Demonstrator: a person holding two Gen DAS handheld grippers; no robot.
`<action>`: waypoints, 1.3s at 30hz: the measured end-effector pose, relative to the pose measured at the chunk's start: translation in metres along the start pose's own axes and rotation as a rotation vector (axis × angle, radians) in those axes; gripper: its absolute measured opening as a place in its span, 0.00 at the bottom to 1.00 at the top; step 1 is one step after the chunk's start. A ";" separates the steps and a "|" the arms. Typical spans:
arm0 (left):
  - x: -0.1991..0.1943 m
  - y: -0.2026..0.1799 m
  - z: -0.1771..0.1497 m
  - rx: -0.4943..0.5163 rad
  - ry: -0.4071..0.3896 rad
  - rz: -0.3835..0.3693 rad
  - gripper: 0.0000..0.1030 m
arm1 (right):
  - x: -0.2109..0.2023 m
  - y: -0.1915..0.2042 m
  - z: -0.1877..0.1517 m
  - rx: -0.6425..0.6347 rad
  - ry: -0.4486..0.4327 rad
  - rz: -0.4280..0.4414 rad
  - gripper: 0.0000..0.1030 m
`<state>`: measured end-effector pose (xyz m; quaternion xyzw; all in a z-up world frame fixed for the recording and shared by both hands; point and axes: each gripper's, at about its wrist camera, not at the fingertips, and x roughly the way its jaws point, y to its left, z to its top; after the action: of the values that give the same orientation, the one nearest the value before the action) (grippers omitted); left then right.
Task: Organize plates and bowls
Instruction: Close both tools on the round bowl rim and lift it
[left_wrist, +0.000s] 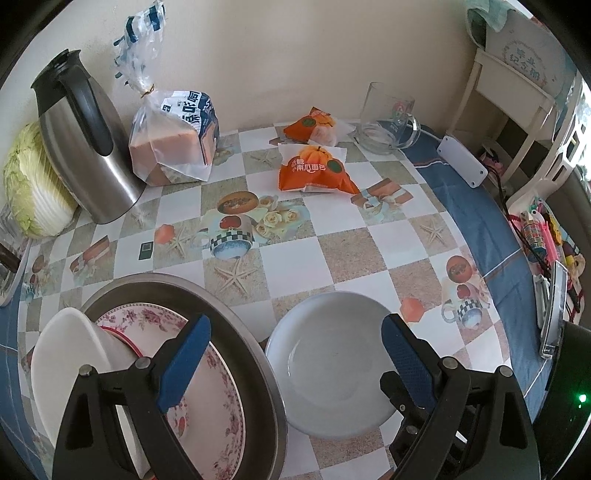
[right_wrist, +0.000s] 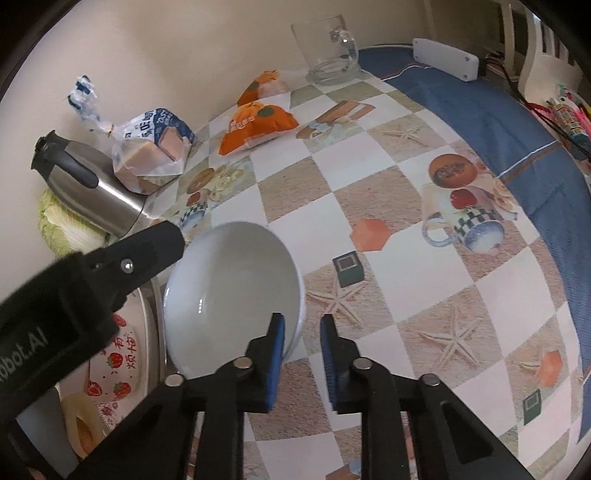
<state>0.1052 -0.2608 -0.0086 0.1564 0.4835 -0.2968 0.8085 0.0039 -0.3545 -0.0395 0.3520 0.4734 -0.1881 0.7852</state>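
Your right tongs (right_wrist: 301, 325) sit drawn almost together at the near rim of the white plate (right_wrist: 229, 280), one pad over the plate's inside and the other just outside it. Whether they actually bite the rim can't be told from this angle. The plate looks flat on the tabletop (right_wrist: 406, 295), not lifted.

Your left tongs (left_wrist: 295, 362) hang wide apart w/ nothing between them. One pad is above the metal basin (left_wrist: 221, 306) and the other above the white plate, approx. over the gap where plate and basin nearly touch.

Inside the basin are a floral plate (left_wrist: 221, 387), a white bowl (left_wrist: 62, 369) tipped on its side against it, and a strawberry-print bowl (right_wrist: 118, 365).

Judged from this, the job is well along but unfinished. Most crockery is gathered in the basin, and the white plate is the one piece outside it. The tipped bowl prob. still wants settling.

Further back, a glass mug (left_wrist: 388, 118) and a steel kettle (left_wrist: 85, 147) stand by the wall, well apart from the dishes.
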 end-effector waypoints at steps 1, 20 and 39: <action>0.000 0.001 0.000 -0.003 0.000 -0.005 0.91 | 0.000 0.001 0.000 -0.007 -0.002 -0.001 0.13; -0.001 -0.009 -0.003 0.028 0.008 -0.009 0.90 | -0.014 -0.030 0.008 0.043 -0.031 -0.054 0.08; 0.031 -0.018 -0.014 0.061 0.117 -0.007 0.47 | -0.013 -0.036 0.009 0.059 -0.020 -0.052 0.08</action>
<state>0.0950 -0.2773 -0.0417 0.1963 0.5213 -0.3044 0.7727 -0.0198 -0.3859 -0.0386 0.3608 0.4688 -0.2258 0.7740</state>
